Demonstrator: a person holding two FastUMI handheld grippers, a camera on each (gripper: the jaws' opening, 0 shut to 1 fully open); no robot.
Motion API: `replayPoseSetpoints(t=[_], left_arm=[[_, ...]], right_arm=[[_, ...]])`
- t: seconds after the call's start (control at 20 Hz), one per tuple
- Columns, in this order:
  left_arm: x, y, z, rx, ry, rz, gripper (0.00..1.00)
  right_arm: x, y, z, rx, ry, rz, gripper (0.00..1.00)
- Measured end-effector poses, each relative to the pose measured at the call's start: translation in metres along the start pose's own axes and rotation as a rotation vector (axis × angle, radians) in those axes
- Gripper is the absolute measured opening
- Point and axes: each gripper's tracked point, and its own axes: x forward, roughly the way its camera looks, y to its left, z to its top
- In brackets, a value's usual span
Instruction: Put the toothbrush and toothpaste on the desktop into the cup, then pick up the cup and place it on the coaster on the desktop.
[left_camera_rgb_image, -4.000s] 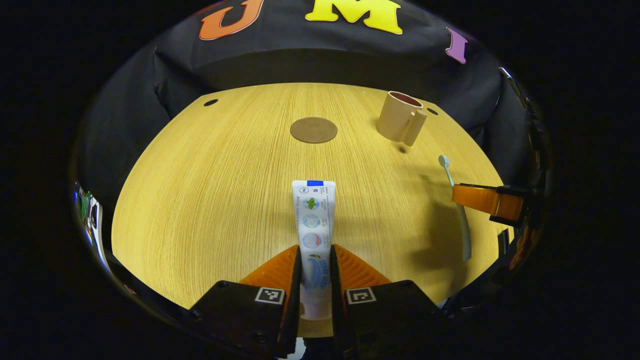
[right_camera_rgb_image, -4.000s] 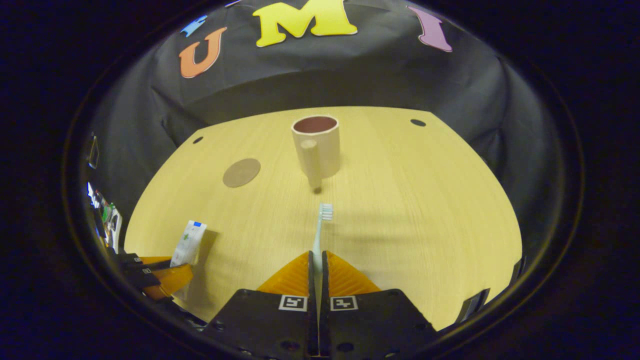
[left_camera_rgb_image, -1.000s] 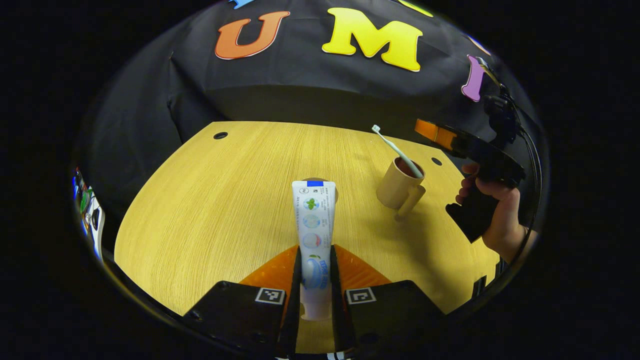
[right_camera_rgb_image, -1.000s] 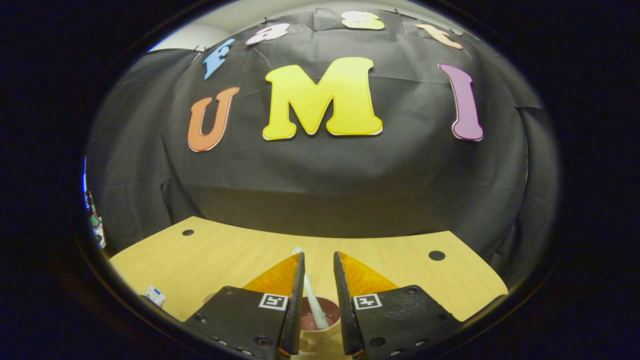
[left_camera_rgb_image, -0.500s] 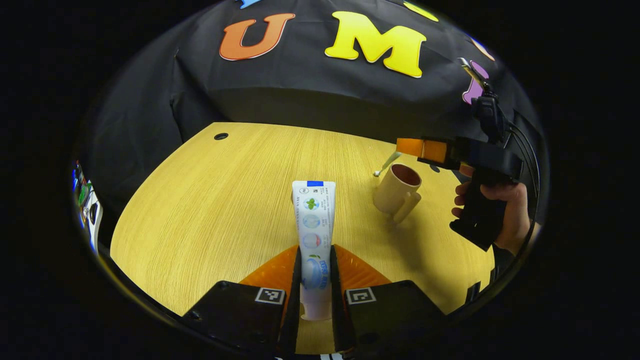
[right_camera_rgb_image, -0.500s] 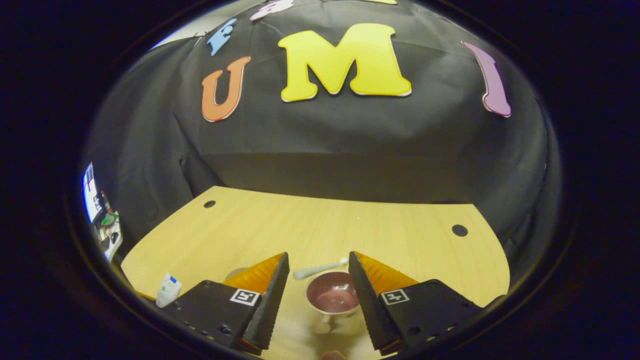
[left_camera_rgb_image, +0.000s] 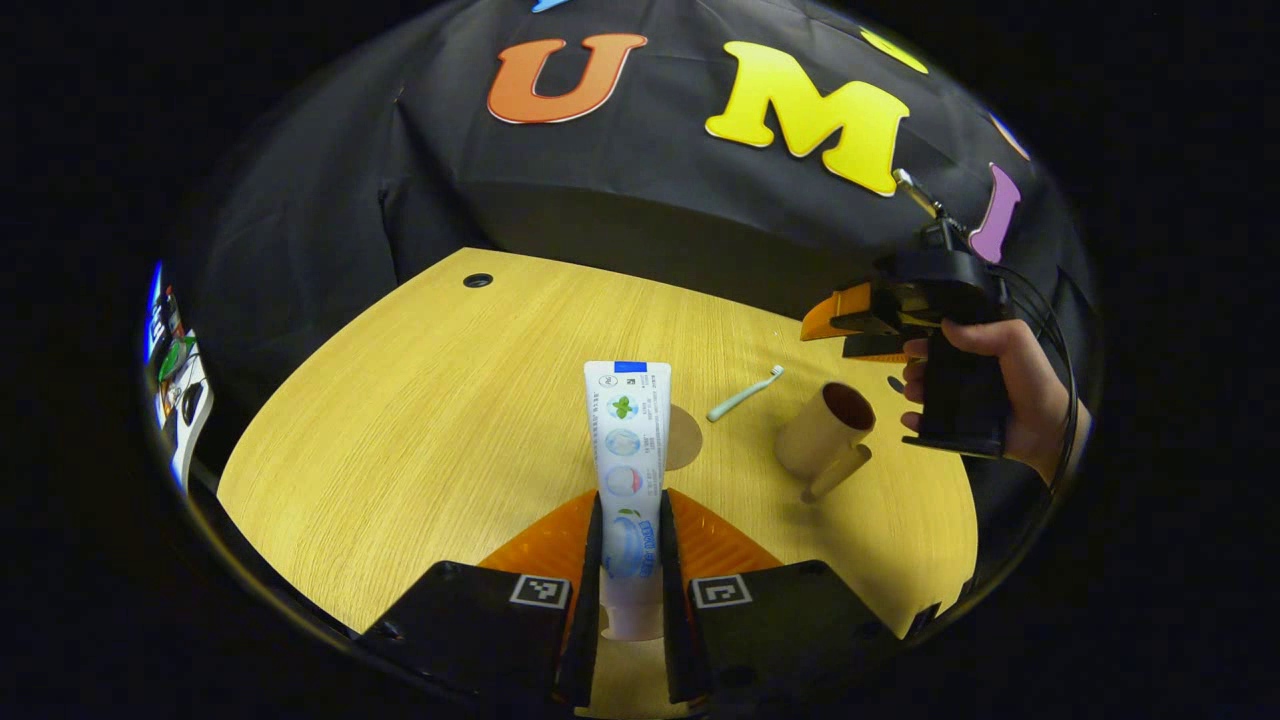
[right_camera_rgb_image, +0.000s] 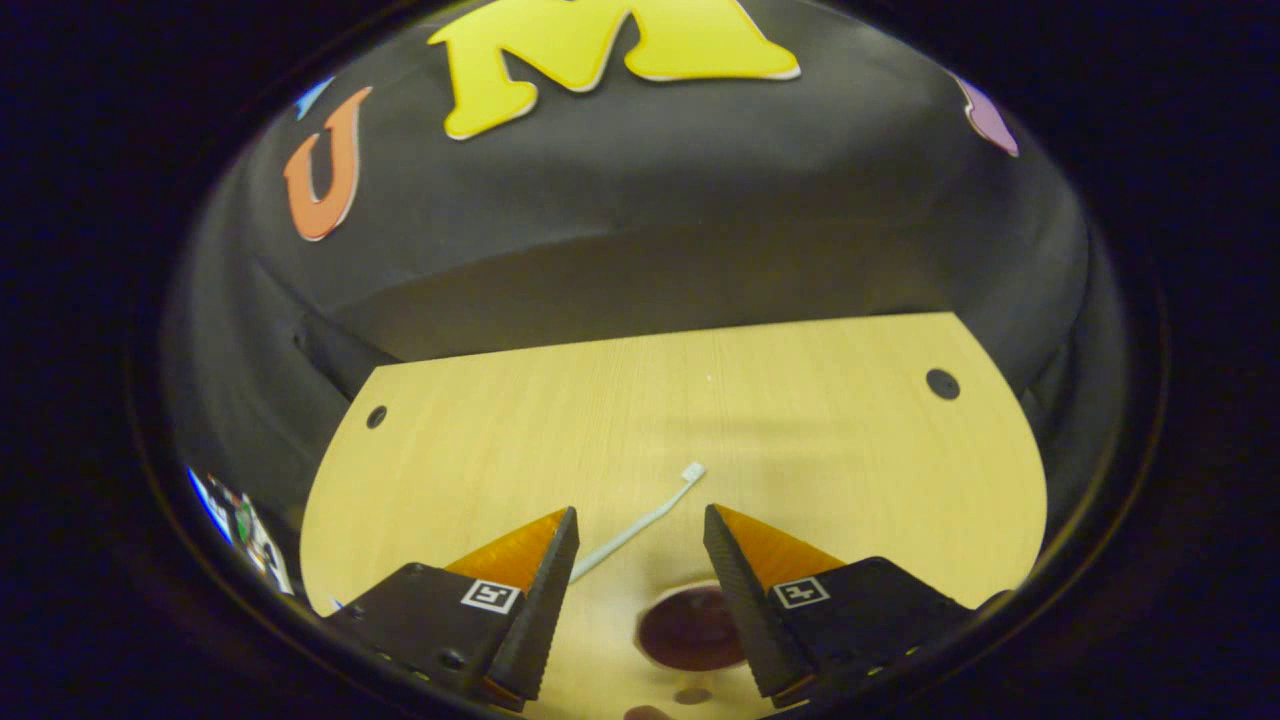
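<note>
toothbrush (right_camera_rgb_image: 640, 522) on desk, beyond wide right gripper (right_camera_rgb_image: 637, 528) | left gripper (left_camera_rgb_image: 630, 520) grips toothpaste (left_camera_rgb_image: 627, 450)

coaster (left_camera_rgb_image: 686, 437): mostly hidden behind toothpaste tube (left_camera_rgb_image: 627, 440) | tube's cap end: sunk between left gripper (left_camera_rgb_image: 630, 545) fingers | cup (right_camera_rgb_image: 692, 628): blurred, partly behind right gripper (right_camera_rgb_image: 636, 560) finger | toothbrush (right_camera_rgb_image: 640, 520): handle end hidden behind finger

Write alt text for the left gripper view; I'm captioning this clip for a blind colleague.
The left gripper is shut on a toothpaste tube above a wooden desktop. Farther off, a toothbrush lies flat beside an empty cup, with a coaster partly hidden behind the tube. A hand holds the right gripper over the cup.
</note>
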Motion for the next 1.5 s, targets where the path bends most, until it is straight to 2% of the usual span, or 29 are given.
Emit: replayPoseSetpoints(t=[0.05,0.1,0.15,0.3,0.4,0.45,0.5,0.65,0.7,0.75,0.85,0.9,0.95,1.0,1.1,1.15,1.25,1.5], left_arm=[[-0.001,0.004,0.005,-0.001,-0.01,0.007,0.3],[-0.004,0.009,0.01,-0.003,-0.017,0.015,0.3],[-0.005,0.016,0.014,-0.008,-0.024,0.023,0.3],[-0.009,0.04,0.021,-0.031,-0.04,0.056,0.31],[-0.01,0.054,0.02,-0.053,-0.032,0.078,0.3],[-0.009,0.06,0.02,-0.061,-0.027,0.091,0.3],[-0.01,0.065,0.019,-0.068,-0.026,0.1,0.3],[-0.014,0.074,0.018,-0.075,-0.022,0.11,0.3],[-0.015,0.077,0.018,-0.075,-0.022,0.112,0.3],[-0.016,0.079,0.018,-0.078,-0.023,0.114,0.3],[-0.017,0.078,0.019,-0.082,-0.024,0.11,0.3],[-0.017,0.077,0.02,-0.079,-0.023,0.108,0.3],[-0.016,0.077,0.019,-0.077,-0.022,0.105,0.3],[-0.017,0.075,0.019,-0.077,-0.022,0.101,0.31],[-0.016,0.075,0.019,-0.074,-0.024,0.095,0.3],[-0.015,0.074,0.019,-0.072,-0.022,0.093,0.3],[-0.016,0.073,0.016,-0.074,-0.013,0.092,0.3],[-0.019,0.068,0.012,-0.059,-0.01,0.078,0.3]], right_arm=[[0.013,0.008,0.002,0.037,0.017,-0.006,0.76],[0.028,0.012,0.005,0.048,0.038,-0.05,0.72],[0.04,0.008,0.002,0.054,0.053,-0.125,0.76],[0.069,-0.004,-0.011,0.094,0.121,-0.24,0.74],[0.084,-0.016,-0.026,0.132,0.18,-0.283,0.72],[0.087,-0.021,-0.026,0.154,0.193,-0.301,0.76],[0.095,-0.027,-0.031,0.173,0.2,-0.322,0.72],[0.1,-0.037,-0.037,0.229,0.236,-0.365,0.72],[0.099,-0.036,-0.039,0.253,0.252,-0.357,0.63],[0.095,-0.036,-0.035,0.262,0.235,-0.369,0.6],[0.102,-0.036,-0.031,0.245,0.244,-0.347,0.53],[0.103,-0.033,-0.037,0.233,0.243,-0.334,0.34],[0.105,-0.03,-0.037,0.227,0.24,-0.317,0.24],[0.103,-0.031,-0.036,0.228,0.238,-0.313,0.08],[0.105,-0.026,-0.037,0.274,0.244,-0.274,0.06],[0.106,-0.02,-0.038,0.314,0.252,-0.238,0.0],[0.103,-0.01,-0.032,0.372,0.238,-0.173,0.01],[0.061,-0.001,0.01,0.38,0.081,-0.037,0.01]])
